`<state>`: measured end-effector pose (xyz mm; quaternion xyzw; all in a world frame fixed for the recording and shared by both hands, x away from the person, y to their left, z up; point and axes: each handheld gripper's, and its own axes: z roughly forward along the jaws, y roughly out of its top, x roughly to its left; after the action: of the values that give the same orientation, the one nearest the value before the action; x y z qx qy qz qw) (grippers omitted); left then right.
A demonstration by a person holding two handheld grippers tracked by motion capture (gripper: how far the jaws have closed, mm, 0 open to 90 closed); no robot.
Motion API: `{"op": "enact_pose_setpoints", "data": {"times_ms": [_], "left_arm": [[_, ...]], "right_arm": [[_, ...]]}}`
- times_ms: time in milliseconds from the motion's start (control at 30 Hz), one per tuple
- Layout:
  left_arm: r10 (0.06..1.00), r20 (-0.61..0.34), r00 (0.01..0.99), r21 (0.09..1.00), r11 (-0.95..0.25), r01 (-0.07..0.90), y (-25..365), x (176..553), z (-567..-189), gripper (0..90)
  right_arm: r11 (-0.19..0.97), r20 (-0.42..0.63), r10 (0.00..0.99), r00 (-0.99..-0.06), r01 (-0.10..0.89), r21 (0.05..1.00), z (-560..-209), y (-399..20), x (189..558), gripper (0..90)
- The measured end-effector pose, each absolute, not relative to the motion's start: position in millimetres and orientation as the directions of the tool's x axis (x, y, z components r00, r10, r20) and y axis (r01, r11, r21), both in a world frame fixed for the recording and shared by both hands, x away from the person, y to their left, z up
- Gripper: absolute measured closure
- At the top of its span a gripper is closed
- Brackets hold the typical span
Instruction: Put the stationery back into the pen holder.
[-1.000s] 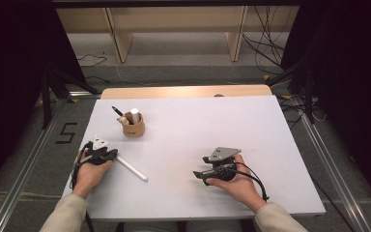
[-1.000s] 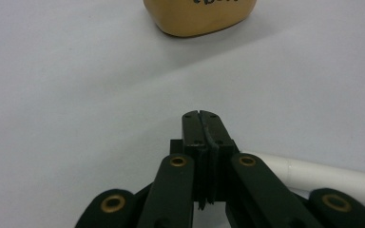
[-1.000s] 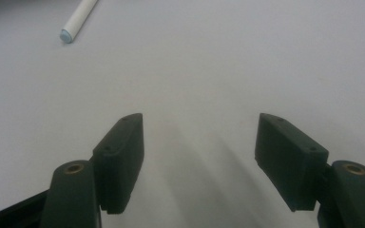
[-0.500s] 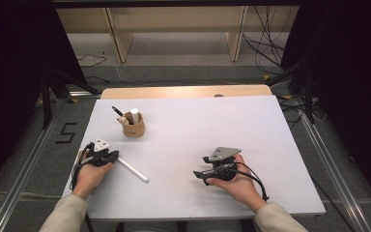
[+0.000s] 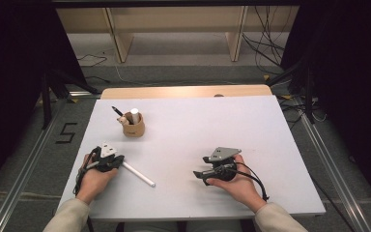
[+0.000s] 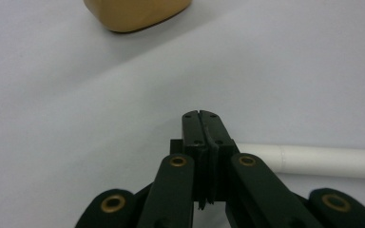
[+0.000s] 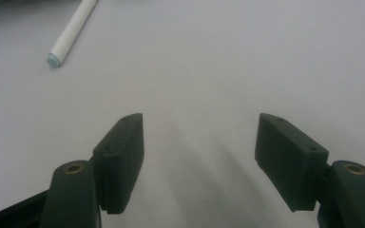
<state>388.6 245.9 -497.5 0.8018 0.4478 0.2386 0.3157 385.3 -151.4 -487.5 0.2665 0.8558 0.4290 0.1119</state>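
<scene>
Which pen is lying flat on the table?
The long white pen beside the left claw; the others stand in the tan cup.

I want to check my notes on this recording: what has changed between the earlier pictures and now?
The left gripper, jaws shut and empty, has slid slightly toward the table's left edge, still beside the white marker. The marker lies where it lay. The right gripper rests in place, jaws open. The tan holder with its pens is unmoved.
</scene>
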Motion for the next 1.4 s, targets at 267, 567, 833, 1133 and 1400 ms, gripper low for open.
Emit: {"op": "enact_pose_setpoints", "data": {"times_ms": [267, 567, 833, 1133, 1400], "left_arm": [[0.876, 0.092, 0.473, 0.735, -0.381, 0.562, 245.0, 386.1, -497.1, 83.8], [0.906, 0.134, 0.402, 0.780, -0.346, 0.521, 246.8, 387.1, -487.5, 75.2], [0.914, 0.132, 0.383, 0.782, -0.333, 0.527, 249.4, 388.2, -487.3, 72.8], [0.921, 0.114, 0.373, 0.779, -0.316, 0.542, 250.0, 389.0, -488.5, 67.1], [0.923, 0.099, 0.371, 0.779, -0.304, 0.548, 248.7, 389.3, -488.4, 63.2]], "right_arm": [[0.488, 0.036, 0.552, -0.833, 0.358, 0.796, -488.4, -148.4, 384.3, 34.6], [0.486, 0.053, 0.522, -0.852, 0.347, 0.802, -489.3, -130.9, 379.1, 35.5], [0.486, 0.073, 0.474, -0.877, 0.330, 0.809, -489.7, -101.7, 372.7, 37.0], [0.492, 0.090, 0.429, -0.899, 0.316, 0.811, -491.8, -66.3, 368.8, 38.5], [0.508, 0.095, 0.414, -0.905, 0.316, 0.801, -491.5, -39.0, 371.1, 39.8]]}}
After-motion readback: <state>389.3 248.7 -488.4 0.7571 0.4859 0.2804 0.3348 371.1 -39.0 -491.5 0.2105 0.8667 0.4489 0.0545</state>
